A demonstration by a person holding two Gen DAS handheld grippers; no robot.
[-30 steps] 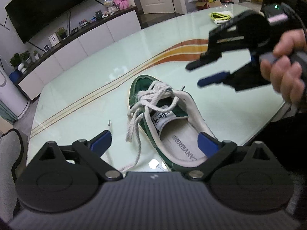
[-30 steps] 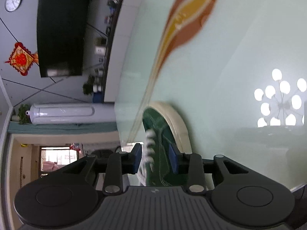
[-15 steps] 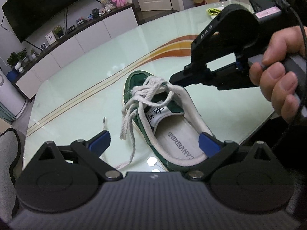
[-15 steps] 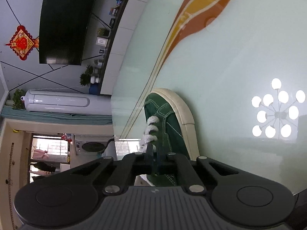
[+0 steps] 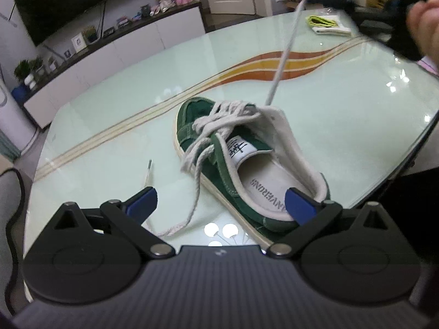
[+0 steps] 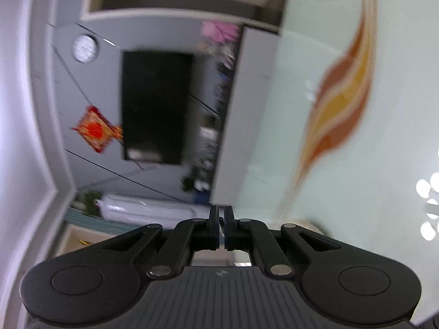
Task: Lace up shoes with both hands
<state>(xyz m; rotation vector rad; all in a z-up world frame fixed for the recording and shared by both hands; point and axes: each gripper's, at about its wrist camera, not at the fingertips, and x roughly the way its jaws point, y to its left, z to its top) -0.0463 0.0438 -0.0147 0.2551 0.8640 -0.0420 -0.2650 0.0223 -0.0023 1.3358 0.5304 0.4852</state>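
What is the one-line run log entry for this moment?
right gripper: shut on white shoelace, pulled taut | left gripper: open, idle | green sneaker: on glass table

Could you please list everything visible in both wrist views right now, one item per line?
shoe: one, green with a white lining, lying on the table, heel towards the left gripper.
lace: one, white; taut end rising from the eyelets to the right gripper, loose end trailing on the glass.
table: one, pale green glass with an orange and yellow wave.
cloth: one, yellow-green and white, far table edge.
television: one, black, on the wall.
cabinet: one, white, long, under the television, with small ornaments on it.
clock: one, white, on the wall.
red ornament: one, beside the television.
left gripper: open, near the heel.
right gripper: shut on the lace, raised.
hand: one, holding the right gripper.
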